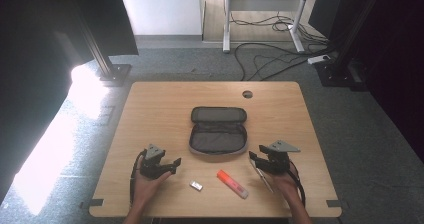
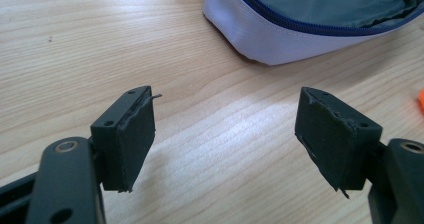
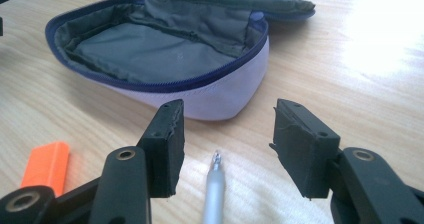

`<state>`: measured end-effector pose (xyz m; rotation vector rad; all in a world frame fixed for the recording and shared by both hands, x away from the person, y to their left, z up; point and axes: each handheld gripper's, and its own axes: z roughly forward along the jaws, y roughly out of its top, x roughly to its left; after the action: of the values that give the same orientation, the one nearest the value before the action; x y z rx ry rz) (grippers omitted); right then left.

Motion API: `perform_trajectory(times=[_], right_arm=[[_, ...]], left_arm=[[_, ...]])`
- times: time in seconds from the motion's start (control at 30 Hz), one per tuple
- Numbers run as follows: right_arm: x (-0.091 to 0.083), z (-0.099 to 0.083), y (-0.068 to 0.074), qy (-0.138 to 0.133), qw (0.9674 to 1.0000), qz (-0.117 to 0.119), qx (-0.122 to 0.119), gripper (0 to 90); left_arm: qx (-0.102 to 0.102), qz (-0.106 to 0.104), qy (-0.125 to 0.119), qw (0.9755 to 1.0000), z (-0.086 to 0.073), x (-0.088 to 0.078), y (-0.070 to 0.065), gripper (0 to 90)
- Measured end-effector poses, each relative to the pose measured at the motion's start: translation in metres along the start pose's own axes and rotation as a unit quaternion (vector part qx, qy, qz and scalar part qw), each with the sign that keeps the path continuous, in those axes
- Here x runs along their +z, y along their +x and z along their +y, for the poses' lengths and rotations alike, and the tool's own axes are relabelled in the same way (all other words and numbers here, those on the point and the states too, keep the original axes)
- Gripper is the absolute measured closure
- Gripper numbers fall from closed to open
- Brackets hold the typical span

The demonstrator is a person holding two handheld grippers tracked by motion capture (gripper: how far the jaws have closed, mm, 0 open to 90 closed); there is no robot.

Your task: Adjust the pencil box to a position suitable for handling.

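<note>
Right claw (image 3: 225,149) released, jaws wide, straddling a pen (image 3: 214,194) at lower centre of its own view; pads not touching it. Left claw (image 2: 225,134) released, empty, over bare table (image 2: 75,44). Open case (image 1: 218,130) at centre of the high view. Risk: the slim round pen may roll or skid as the jaws close, since it lies flat. No writing legible.
</note>
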<state>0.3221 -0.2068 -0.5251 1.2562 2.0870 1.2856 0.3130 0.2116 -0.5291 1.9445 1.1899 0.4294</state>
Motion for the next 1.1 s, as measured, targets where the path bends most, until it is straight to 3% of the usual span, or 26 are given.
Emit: perform_trajectory(times=[0.13, 0.6, 1.1], right_arm=[[-0.002, -0.005, 0.001, 0.004, 1.0, -0.001, 0.0, 45.1], [-0.01, -0.025, 0.01, 0.014, 0.9995, 0.008, 0.027, 43.8], [-0.014, -0.032, 0.012, 0.02, 0.9997, 0.004, 0.013, 43.8]], left_arm=[[-0.007, 0.0, -0.001, 1.0, -0.006, -0.001, 0.005, 24.7], [0.005, -0.001, 0.012, 0.9999, -0.013, 0.001, 0.006, 24.5], [0.009, 0.006, 0.013, 0.9999, -0.016, -0.001, 0.008, 26.0]])
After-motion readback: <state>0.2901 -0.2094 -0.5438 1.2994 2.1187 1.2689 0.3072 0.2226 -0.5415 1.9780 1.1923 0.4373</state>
